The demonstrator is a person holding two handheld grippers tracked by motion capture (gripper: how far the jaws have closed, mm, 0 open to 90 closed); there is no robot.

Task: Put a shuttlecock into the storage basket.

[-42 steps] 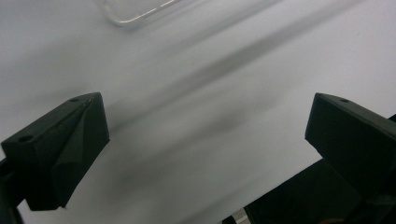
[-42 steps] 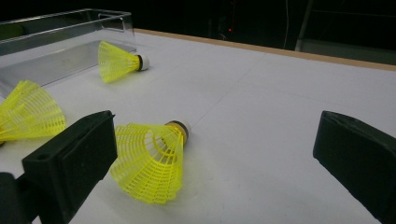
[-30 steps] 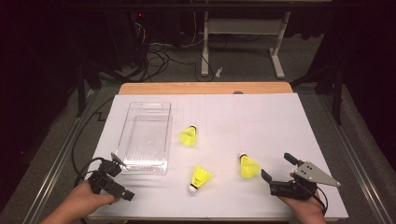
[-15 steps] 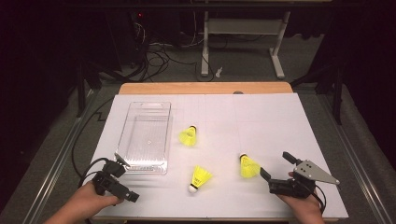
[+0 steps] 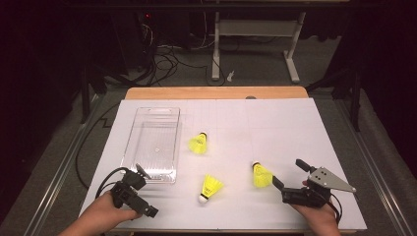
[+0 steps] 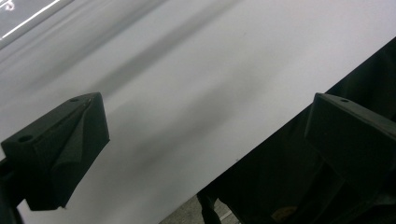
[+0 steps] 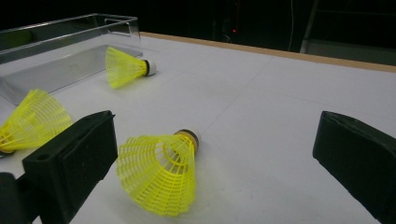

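A person's right claw (image 5: 290, 177) hovers low over the white desk (image 5: 275, 123), jaws spread wide, lined up on the nearest shuttlecock (image 5: 261, 175), which lies just ahead of its left jaw with the cork tip pointing away from the hand. In the right gripper view that shuttlecock (image 7: 161, 170) rests on its side between the open jaws but nearer the left one, skirt toward the camera; the wide opening looks meant to take the flared skirt without crushing it. Well off to this claw's left, beyond a second shuttlecock (image 5: 210, 187) lying near the desk's front, the left claw (image 5: 140, 189) waits at the front edge, also wide open with nothing between its jaws, as the left gripper view confirms. It sits just short of the clear plastic tray (image 5: 152, 147), which is empty and appears to be where the shuttlecocks are bound. A third shuttlecock (image 5: 198, 143) lies just beside the tray's right wall. Against the picture from a second ago, the right claw has edged slightly closer to its shuttlecock, the left hand has drawn back a little, and all three shuttlecocks and the tray lie where they were.
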